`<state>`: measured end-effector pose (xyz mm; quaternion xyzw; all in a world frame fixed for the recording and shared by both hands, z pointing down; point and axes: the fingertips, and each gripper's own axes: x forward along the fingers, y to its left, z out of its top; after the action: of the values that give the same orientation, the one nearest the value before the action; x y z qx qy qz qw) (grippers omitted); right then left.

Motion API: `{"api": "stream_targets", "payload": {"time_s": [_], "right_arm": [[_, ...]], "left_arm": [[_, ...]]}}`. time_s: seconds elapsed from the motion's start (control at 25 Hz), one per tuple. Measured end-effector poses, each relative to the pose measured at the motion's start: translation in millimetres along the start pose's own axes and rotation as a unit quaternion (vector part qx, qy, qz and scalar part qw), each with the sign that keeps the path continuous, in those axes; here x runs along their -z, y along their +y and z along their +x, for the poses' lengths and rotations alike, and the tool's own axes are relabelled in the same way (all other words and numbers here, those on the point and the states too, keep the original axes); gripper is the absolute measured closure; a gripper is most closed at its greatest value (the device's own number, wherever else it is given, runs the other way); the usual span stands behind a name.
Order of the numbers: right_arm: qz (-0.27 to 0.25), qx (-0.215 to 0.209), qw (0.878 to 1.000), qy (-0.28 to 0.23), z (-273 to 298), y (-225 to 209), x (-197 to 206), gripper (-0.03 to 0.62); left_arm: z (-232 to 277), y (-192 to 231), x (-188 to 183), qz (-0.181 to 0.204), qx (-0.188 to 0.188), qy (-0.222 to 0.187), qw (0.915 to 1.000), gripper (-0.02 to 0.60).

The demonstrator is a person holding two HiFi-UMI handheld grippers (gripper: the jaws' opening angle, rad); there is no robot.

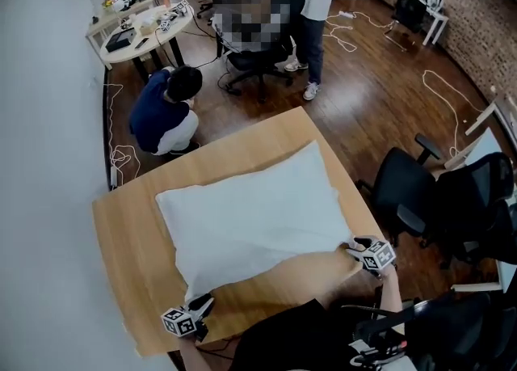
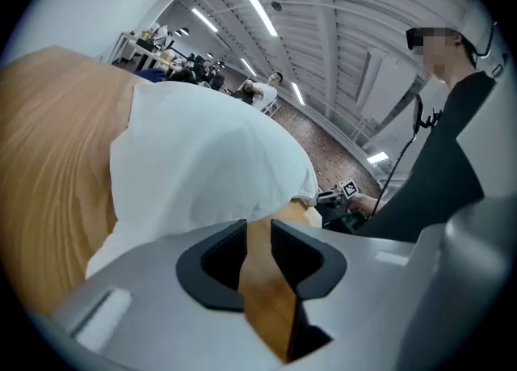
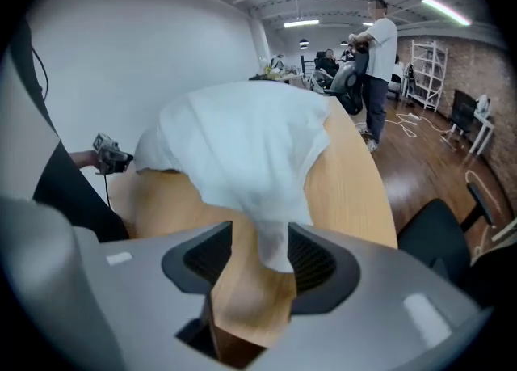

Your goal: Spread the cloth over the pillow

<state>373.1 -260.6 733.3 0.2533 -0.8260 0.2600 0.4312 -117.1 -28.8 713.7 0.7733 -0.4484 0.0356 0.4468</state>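
Jaws on the right gripper [image 3: 260, 255] stand wide, and a corner of the white cloth [image 3: 242, 151] hangs loose between them, unpinched. The left gripper [image 2: 258, 255] is narrow, with only bare wooden table [image 2: 48, 159] in its gap and the cloth's edge just ahead. The cloth lies smooth, puffed up, mounded mid-table.

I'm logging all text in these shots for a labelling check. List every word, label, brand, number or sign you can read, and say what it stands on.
No readable words, brands or numbers in any view.
Square black-and-white markers: patterns, not text, on the cubes of the left gripper and the right gripper.
Items on the far round table: too small to read.
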Motion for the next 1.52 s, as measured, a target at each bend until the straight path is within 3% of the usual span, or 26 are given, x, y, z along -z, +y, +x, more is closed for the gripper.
{"api": "stream_targets", "payload": {"time_s": [0.12,0.28,0.48,0.6,0.72,0.84,0.92,1.04,1.12,1.2,1.32,1.36,1.4,1.44,1.52], "right_arm": [[-0.026,0.024,0.999,0.022,11.2,17.9,5.1,0.376],[-0.04,0.037,0.999,0.006,10.3,19.1,-7.9,0.376],[-0.084,0.048,0.995,0.034,24.1,15.3,-10.2,0.378],[-0.105,0.058,0.991,0.055,24.4,10.9,3.0,0.434],[-0.106,0.056,0.991,0.06,11.7,10.1,21.8,0.434],[-0.099,0.08,0.991,0.031,-8.4,-7.6,3.0,0.428],[-0.096,0.098,0.99,0.024,-26.4,-10.7,-1.7,0.389],[-0.11,0.094,0.989,0.042,-36.9,-0.1,5.5,0.352],[-0.134,0.084,0.987,0.043,-22.8,7.2,-2.8,0.349],[-0.169,0.074,0.982,0.032,4.6,11.3,-24.9,0.35],[-0.174,0.073,0.98,0.065,21.7,-0.8,-18.8,0.354],[-0.175,0.075,0.979,0.076,20.9,-5.2,-13.3,0.412],[-0.177,0.077,0.978,0.083,18.9,-7.8,-9.8,0.547],[-0.18,0.077,0.977,0.088,15.5,-8.6,-9.0,0.583],[-0.187,0.087,0.974,0.096,0.3,-10.2,-13.2,0.585]], "left_arm": [[0.2,1.9,-7.8,-0.001,0.004,-0.034,0.9994,0.485],[2.4,0.6,-14.3,0.011,0.01,-0.038,0.9992,0.485],[4.6,35.8,-21.0,0.009,-0.075,-0.041,0.9963,0.485],[-5.9,34.5,-6.7,-0.002,-0.098,-0.036,0.9946,0.485],[-36.6,24.9,17.1,0.022,-0.12,-0.019,0.9924,0.485],[-60.9,46.2,-6.3,0.053,-0.166,-0.021,0.9845,0.485],[-71.0,54.7,-20.4,0.073,-0.197,-0.012,0.9776,0.47],[-64.6,45.5,-17.6,0.126,-0.198,0.037,0.9713,0.361],[-55.8,47.3,-13.8,0.162,-0.207,0.088,0.9609,0.304],[-56.3,64.9,-4.6,0.158,-0.248,0.114,0.949,0.302],[-30.9,83.7,8.1,0.13,-0.261,0.111,0.9502,0.387],[-24.8,85.8,8.6,0.127,-0.256,0.108,0.952,0.41],[-24.2,87.7,8.0,0.125,-0.255,0.107,0.953,0.433],[-27.5,89.7,6.5,0.123,-0.256,0.105,0.9531,0.442],[-37.1,91.6,2.3,0.125,-0.264,0.101,0.9511,0.45]]}}
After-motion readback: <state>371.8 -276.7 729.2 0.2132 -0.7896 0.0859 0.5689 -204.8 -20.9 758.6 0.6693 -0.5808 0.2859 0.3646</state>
